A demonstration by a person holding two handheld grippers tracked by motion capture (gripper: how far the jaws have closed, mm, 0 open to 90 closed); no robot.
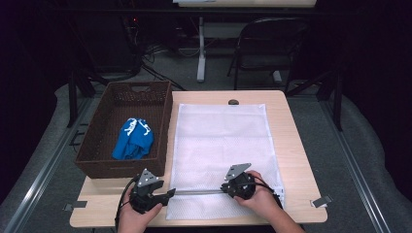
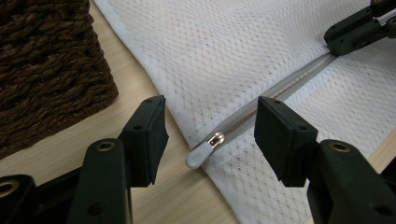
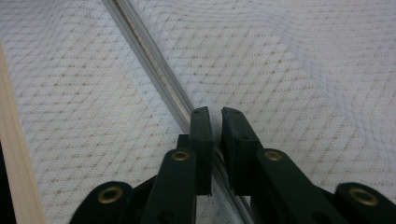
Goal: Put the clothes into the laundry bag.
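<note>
A white mesh laundry bag (image 1: 221,141) lies flat on the wooden table, with a grey zipper (image 1: 197,192) running along its near edge. My left gripper (image 1: 170,193) is at the bag's near left corner. In the left gripper view it (image 2: 210,126) stands open, and the grey zipper pull (image 2: 201,154) lies on the table between its jaws, untouched. My right gripper (image 1: 224,188) rests farther right along the zipper. Its jaws (image 3: 215,121) are closed to a thin gap, pinching the bag at the zipper track (image 3: 154,70). The right gripper (image 2: 359,28) is also in the left gripper view's top right.
A dark brown wicker basket (image 1: 167,126) stands left of the bag with a blue cloth (image 1: 133,138) inside; its corner (image 2: 46,70) is close to my left gripper. A small dark knob (image 1: 233,102) sits at the table's far edge. A folding chair (image 1: 272,43) stands beyond.
</note>
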